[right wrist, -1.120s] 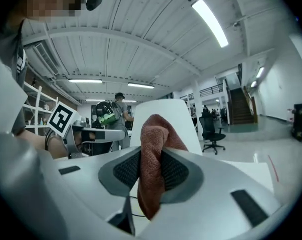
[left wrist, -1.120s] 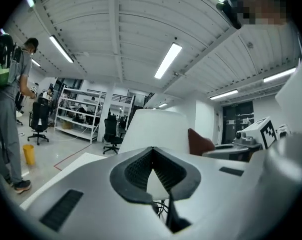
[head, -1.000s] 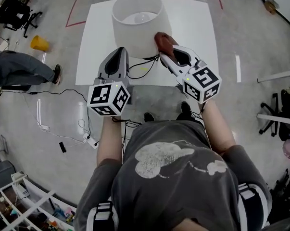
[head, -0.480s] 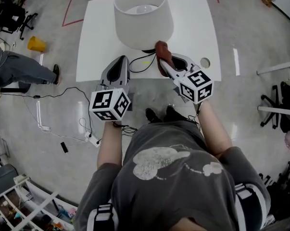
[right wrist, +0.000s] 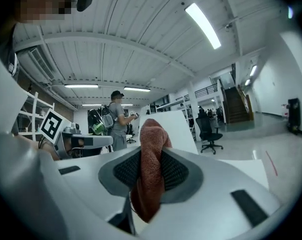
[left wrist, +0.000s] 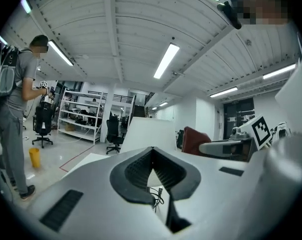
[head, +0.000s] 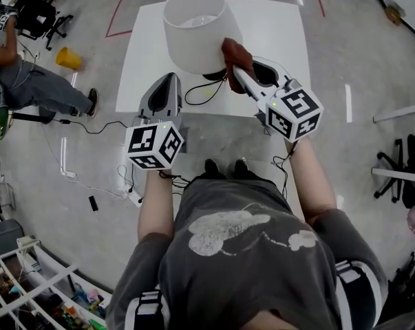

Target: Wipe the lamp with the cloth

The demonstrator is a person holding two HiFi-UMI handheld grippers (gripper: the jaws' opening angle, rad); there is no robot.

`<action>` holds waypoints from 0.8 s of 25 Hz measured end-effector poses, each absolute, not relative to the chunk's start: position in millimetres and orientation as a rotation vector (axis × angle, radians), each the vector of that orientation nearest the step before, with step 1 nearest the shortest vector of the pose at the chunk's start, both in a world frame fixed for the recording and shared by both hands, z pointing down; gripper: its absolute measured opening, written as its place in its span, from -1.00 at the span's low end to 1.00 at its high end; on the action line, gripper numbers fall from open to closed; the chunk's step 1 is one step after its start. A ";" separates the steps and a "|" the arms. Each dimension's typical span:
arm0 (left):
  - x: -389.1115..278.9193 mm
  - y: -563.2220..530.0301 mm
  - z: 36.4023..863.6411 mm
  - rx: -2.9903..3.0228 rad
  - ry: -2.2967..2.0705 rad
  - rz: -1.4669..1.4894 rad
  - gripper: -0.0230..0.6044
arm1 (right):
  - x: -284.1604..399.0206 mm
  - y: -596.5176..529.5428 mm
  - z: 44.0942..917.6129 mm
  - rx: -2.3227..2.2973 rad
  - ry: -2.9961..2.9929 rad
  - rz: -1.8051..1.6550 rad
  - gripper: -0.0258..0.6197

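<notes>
The lamp (head: 197, 26) has a wide white shade and stands on a white table (head: 279, 29). My right gripper (head: 236, 71) is shut on a red-brown cloth (head: 232, 51), which presses against the shade's lower right side. In the right gripper view the cloth (right wrist: 151, 174) hangs between the jaws, with the shade (right wrist: 177, 126) just behind it. My left gripper (head: 166, 88) is shut with nothing in it, near the table's front edge, left of the lamp base. Its own view shows the shade (left wrist: 151, 134) ahead and the cloth (left wrist: 193, 140) to the right.
A black cable (head: 206, 89) lies coiled on the table by the lamp base. A person (head: 35, 88) stands on the floor at the left near a yellow object (head: 68, 58). Cords and a power strip (head: 128, 194) lie on the floor. Office chairs (head: 400, 163) stand at the right.
The right gripper dipped with the cloth toward the shade's lower rim and has come back up against its right side. The left gripper has stayed about where it was.
</notes>
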State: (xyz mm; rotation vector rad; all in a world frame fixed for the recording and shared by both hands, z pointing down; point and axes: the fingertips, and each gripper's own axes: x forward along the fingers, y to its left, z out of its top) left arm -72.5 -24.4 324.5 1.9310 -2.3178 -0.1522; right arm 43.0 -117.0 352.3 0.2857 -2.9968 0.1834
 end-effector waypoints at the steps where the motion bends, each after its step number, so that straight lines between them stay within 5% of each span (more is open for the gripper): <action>1: -73.8 -24.7 319.4 1.934 -2.326 -0.157 -0.90 | 42.6 -119.1 341.7 0.287 -3.014 0.162 -0.64; 9: -109.1 -30.4 279.6 2.062 -2.316 -0.212 -0.90 | 9.4 -121.9 279.4 0.389 -3.121 0.017 -0.64; 20: -158.8 -41.1 312.8 2.198 -2.084 -0.186 -0.90 | -49.9 -84.3 317.5 0.524 -3.012 0.066 -0.64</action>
